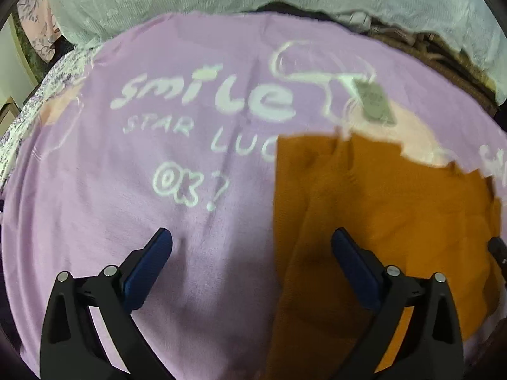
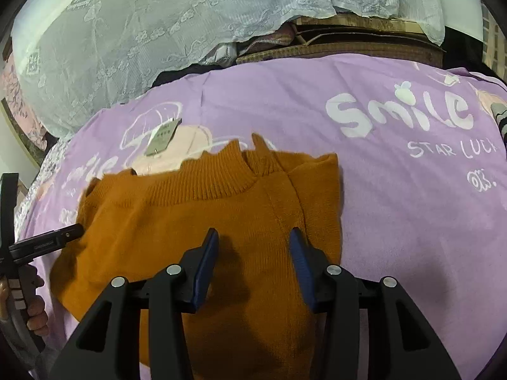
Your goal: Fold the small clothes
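Observation:
An orange knit sweater (image 2: pixel 196 218) lies on a purple sheet (image 2: pixel 396 221) printed with "smile". Its ribbed collar (image 2: pixel 209 180) points away and one side is folded over the body. My right gripper (image 2: pixel 253 237) is open just above the sweater's middle, holding nothing. In the left wrist view the sweater (image 1: pixel 380 209) lies at the right, and my left gripper (image 1: pixel 252 240) is open wide over its left edge, one finger over the sheet (image 1: pixel 126 190), the other over the knit. The left gripper also shows at the left edge of the right wrist view (image 2: pixel 47 237).
A grey hang tag (image 2: pixel 161 139) lies on the sheet beyond the collar, also seen in the left wrist view (image 1: pixel 375 104). A white lace cover (image 2: pixel 158 31) is piled at the back, with brown woven items (image 2: pixel 348 47) beside it.

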